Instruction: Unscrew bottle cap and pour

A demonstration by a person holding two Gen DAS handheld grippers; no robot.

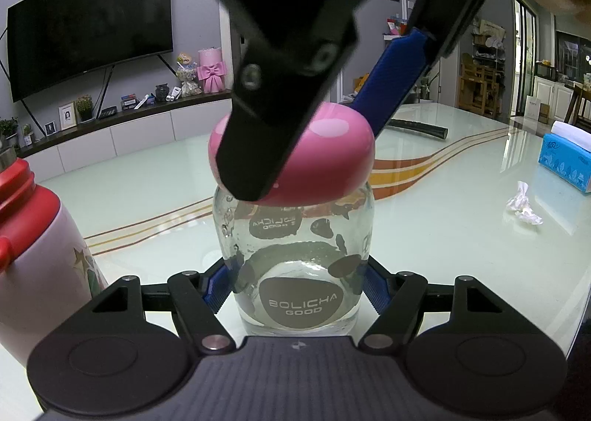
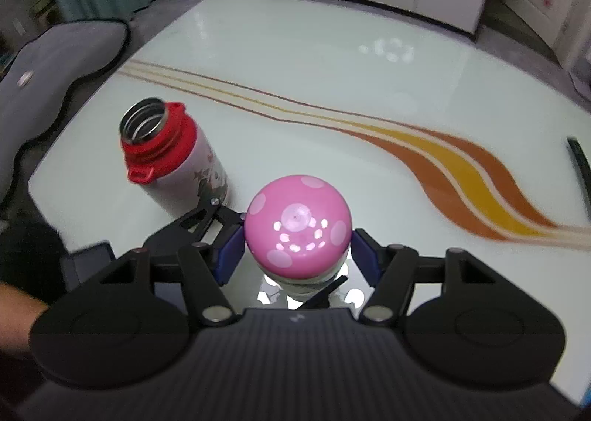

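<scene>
A clear glass bottle (image 1: 295, 236) with brown printed patches stands on the pale glass table (image 1: 443, 236). My left gripper (image 1: 295, 288) is shut on its lower body, a blue pad pressed to each side. Its cap (image 1: 325, 162) is a pink dome with pale spots, sitting on the neck. My right gripper (image 1: 303, 147) comes down from above and is shut on that cap. In the right wrist view the cap (image 2: 297, 225) fills the space between the right gripper's (image 2: 297, 255) blue pads, and the glass (image 2: 306, 282) shows just beneath. The left gripper's black linkage shows behind the cap.
A white flask (image 2: 170, 162) with a red collar and an open steel mouth stands close to the bottle, also at the left edge (image 1: 33, 243). Farther off lie a crumpled tissue (image 1: 524, 206), a blue tissue box (image 1: 565, 162) and a black remote (image 1: 421, 127). A grey chair (image 2: 55, 62) borders the table.
</scene>
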